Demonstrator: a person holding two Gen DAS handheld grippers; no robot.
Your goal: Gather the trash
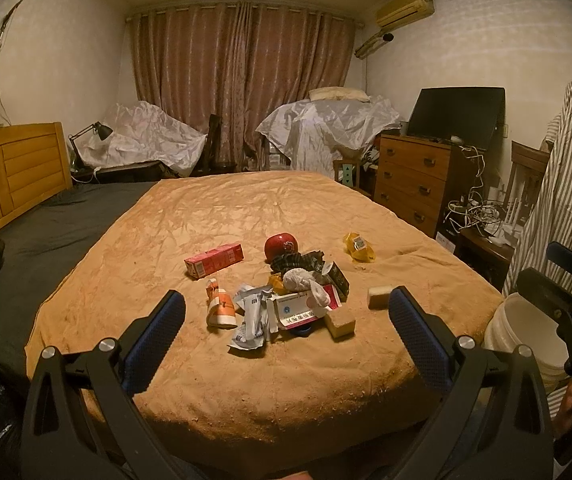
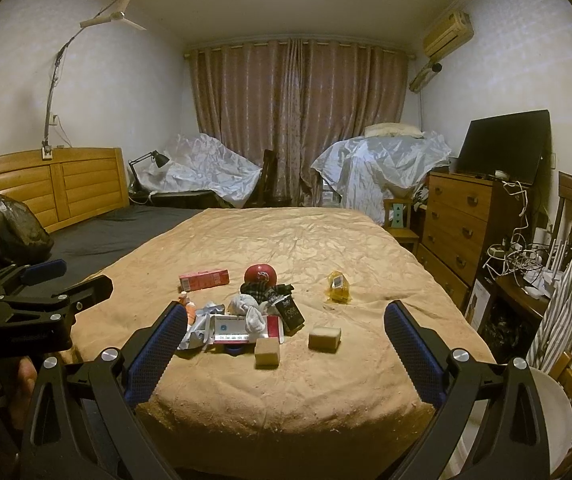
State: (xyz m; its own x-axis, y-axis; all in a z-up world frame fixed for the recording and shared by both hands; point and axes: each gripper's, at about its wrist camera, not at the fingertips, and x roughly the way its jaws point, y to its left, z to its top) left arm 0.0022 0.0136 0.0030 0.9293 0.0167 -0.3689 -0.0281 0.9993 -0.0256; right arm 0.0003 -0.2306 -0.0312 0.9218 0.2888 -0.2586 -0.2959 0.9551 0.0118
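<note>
A pile of trash [image 1: 286, 300] lies on the tan bedspread [image 1: 246, 216]: crumpled wrappers, a white medicine box [image 1: 301, 312], a black carton, a small orange bottle [image 1: 220, 306]. Around it lie a pink carton [image 1: 214, 260], a red round object [image 1: 282, 246], a yellow wrapper [image 1: 359, 246] and two tan blocks [image 1: 379, 297]. My left gripper [image 1: 286, 320] is open and empty, held above the near bed edge before the pile. My right gripper [image 2: 286, 328] is open and empty, likewise facing the pile [image 2: 246, 316]. A white bucket [image 1: 525, 332] stands at the bed's right corner.
A wooden headboard [image 1: 14, 168] and a dark bag [image 2: 14, 228] are at left. A chest of drawers [image 1: 413, 184] with a monitor and tangled cables stands at right. Covered furniture and curtains are at the back. A striped cloth [image 1: 557, 184] hangs at far right.
</note>
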